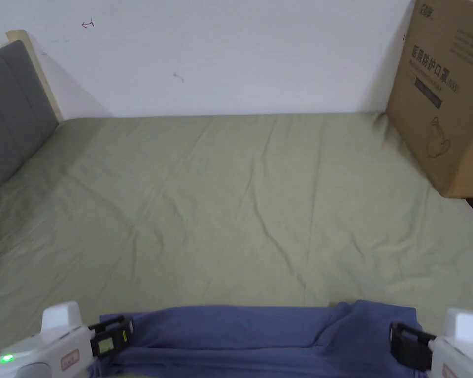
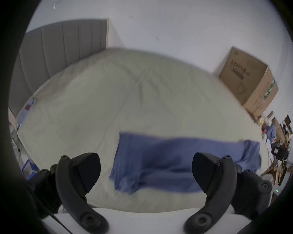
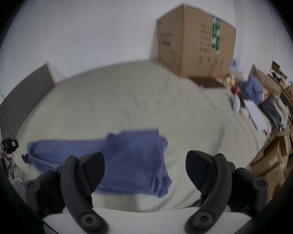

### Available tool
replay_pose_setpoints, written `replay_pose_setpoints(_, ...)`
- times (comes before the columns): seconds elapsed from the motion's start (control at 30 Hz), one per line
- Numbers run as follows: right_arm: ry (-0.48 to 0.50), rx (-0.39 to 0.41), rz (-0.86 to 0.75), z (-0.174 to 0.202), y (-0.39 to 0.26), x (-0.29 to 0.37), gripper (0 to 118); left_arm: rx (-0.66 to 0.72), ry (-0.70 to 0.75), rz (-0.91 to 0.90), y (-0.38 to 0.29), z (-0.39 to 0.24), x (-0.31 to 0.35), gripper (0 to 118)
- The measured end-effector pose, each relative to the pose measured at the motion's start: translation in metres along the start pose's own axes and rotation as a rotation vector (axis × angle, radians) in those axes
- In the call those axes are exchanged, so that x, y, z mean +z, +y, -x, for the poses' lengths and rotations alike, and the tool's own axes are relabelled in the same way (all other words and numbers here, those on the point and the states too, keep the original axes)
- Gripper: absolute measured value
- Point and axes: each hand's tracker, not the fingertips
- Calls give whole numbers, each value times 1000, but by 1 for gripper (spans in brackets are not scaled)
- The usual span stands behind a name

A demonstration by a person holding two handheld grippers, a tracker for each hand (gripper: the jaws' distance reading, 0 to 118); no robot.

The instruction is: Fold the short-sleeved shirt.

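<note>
A blue short-sleeved shirt point(image 1: 260, 334) lies in a long, bunched strip along the near edge of the bed; it also shows as the shirt point(image 2: 167, 160) and the shirt point(image 3: 125, 156) in the gripper views. My left gripper point(image 1: 113, 336) sits at the strip's left end. In the left gripper view the left gripper point(image 2: 146, 171) is open, jaws wide apart above the cloth. My right gripper point(image 1: 408, 344) is at the strip's right end. The right gripper point(image 3: 145, 170) is open too, with nothing between its jaws.
The bed's pale green sheet point(image 1: 240, 206) stretches back to a white wall. A large cardboard box point(image 1: 447, 93) stands on the bed's far right corner. A grey padded headboard point(image 1: 9, 108) borders the left. Clutter and boxes point(image 3: 269, 119) lie beyond the bed's right side.
</note>
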Motion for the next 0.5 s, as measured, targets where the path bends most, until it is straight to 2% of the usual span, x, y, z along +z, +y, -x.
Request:
replay_pose_setpoints(0.1,25,29,-147,22,37,31,100,-34,-10,-143,29,-21,24,112)
replay_pose_setpoints(0.23,64,55,-332,44,75,62,100,-151,5,-357,57,-53,47,111)
replay_pose_setpoints(0.33,61,70,-439,59,92,76,100,-198,42,-495,66,-77,60,105)
replay_pose_setpoints(0.4,44,93,-492,70,100,83,98,-214,54,-536,71,-91,62,95)
replay_pose_setpoints(0.5,15,105,-544,82,104,90,88,-212,32,-592,72,-102,67,62)
